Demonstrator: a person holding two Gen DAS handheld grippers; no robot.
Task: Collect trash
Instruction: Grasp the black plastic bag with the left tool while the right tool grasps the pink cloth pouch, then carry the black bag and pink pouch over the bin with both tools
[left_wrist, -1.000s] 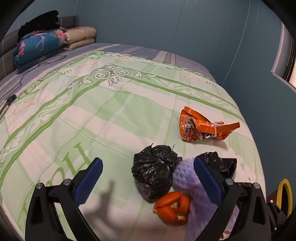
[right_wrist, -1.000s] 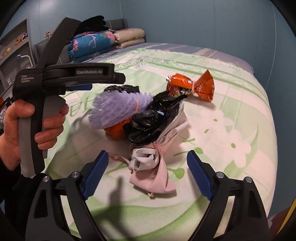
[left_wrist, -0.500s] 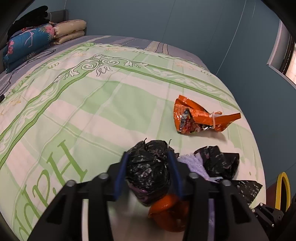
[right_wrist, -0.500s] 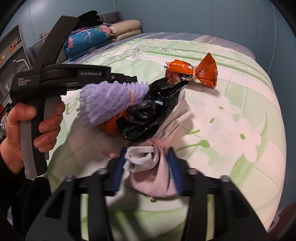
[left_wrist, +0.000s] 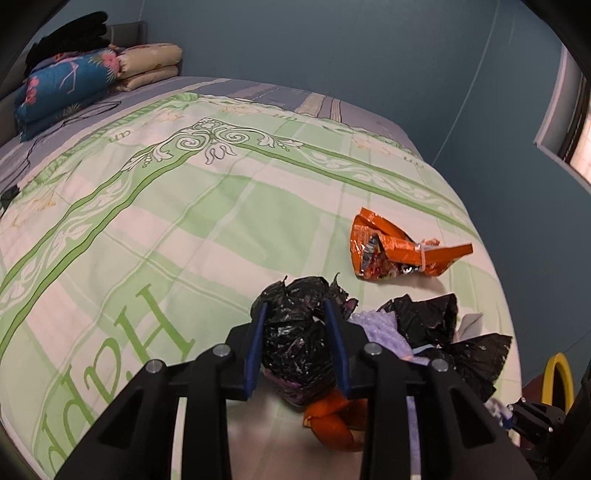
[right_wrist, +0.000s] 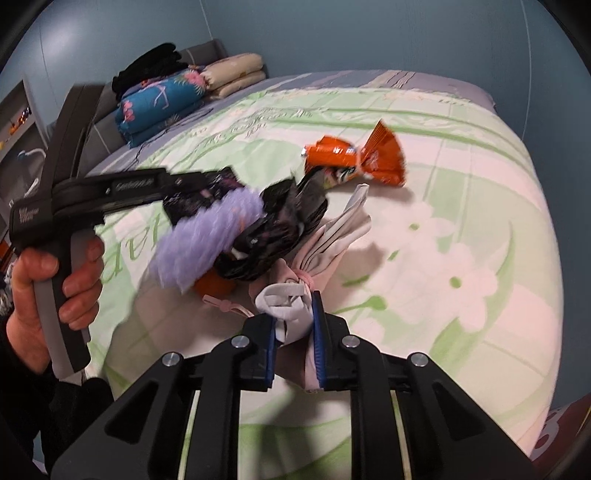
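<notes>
On the bed (left_wrist: 192, 221), left tongs (left_wrist: 295, 332) closing on half-hidden black bag (left_wrist: 295, 332), right tongs (right_wrist: 293, 325) on blurred cloth bundle (right_wrist: 291, 314)

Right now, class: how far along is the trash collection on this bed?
Nothing looks collected yet. In hand: the left gripper is closing on a black bag, the right gripper on a pink pouch. Left on the bed: orange wrapper, orange peel, purple foam net, another black bag.
</notes>
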